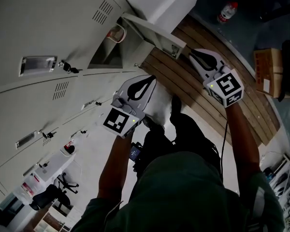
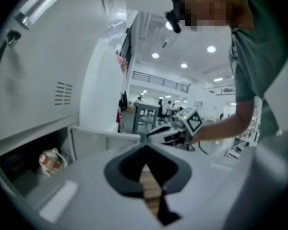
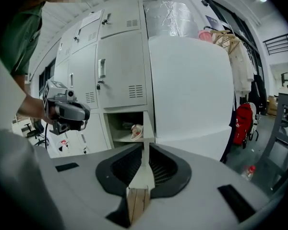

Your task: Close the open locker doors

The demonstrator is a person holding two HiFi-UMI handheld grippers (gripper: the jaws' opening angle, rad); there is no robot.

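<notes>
A bank of white lockers (image 1: 43, 95) fills the left of the head view. One low compartment (image 1: 108, 52) stands open, its door (image 1: 152, 30) swung out flat; a red-and-white cup-like item (image 1: 117, 33) lies inside. My right gripper (image 1: 191, 52) is at the door's free edge. In the right gripper view the door edge (image 3: 146, 128) runs straight between the jaws, and the right gripper (image 3: 143, 152) is shut on it. My left gripper (image 1: 150, 79) hangs just below the open compartment, touching nothing. In its own view the left gripper (image 2: 145, 147) is shut and empty, with the door (image 2: 105, 145) beyond.
A wooden slatted floor (image 1: 217, 81) lies under the door. A water bottle (image 1: 227, 11) and a cardboard box (image 1: 268, 71) sit further out. A red bag (image 3: 243, 123) hangs right of the lockers' white side panel (image 3: 192, 90). The person's legs (image 1: 183, 144) stand close below.
</notes>
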